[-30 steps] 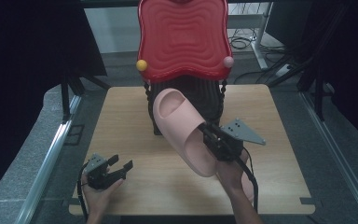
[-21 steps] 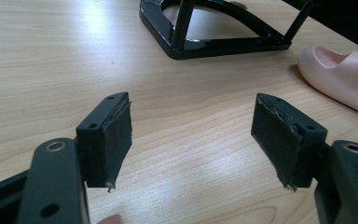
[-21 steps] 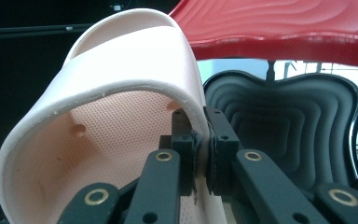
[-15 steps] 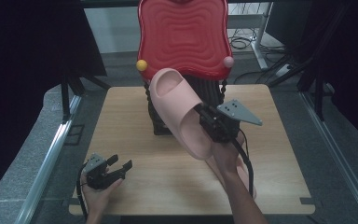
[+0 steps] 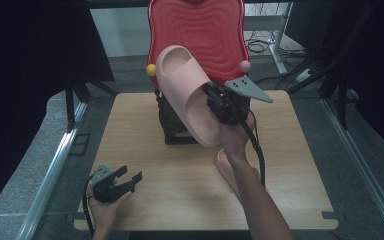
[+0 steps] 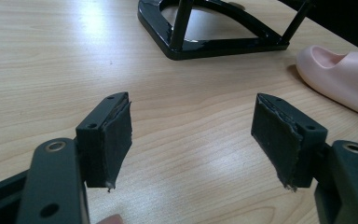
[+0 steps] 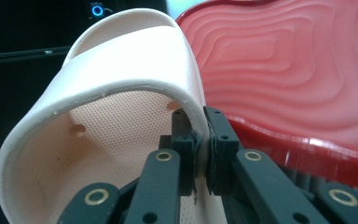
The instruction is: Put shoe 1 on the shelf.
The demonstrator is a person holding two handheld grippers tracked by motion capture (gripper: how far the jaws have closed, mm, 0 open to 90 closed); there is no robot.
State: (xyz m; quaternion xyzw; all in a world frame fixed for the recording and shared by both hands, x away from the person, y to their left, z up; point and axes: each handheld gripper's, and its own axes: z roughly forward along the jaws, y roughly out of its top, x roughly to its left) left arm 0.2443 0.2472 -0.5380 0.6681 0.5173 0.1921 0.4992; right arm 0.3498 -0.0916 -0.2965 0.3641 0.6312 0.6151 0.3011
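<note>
My right gripper [image 5: 219,103] pinches the thin side edge of a pink slipper [image 5: 187,95], held high over the desk [image 5: 290,165]. The slipper is big and floppy, so it could slip out. My left gripper [image 5: 129,178] sits wide apart, holding nothing.

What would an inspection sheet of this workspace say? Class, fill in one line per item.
Surface: wooden table, bare at the left.
Job's things: pink slipper held up in the air; second slipper lying on the table; black stand carrying a red wavy tray.
Clutter: nothing seen.
Grippers: right gripper shut on the slipper's side wall; left gripper open, low over the table.
Cables: black cable trailing along the right forearm.
Surroundings: dark curtains, floor cables beyond the table.
</note>
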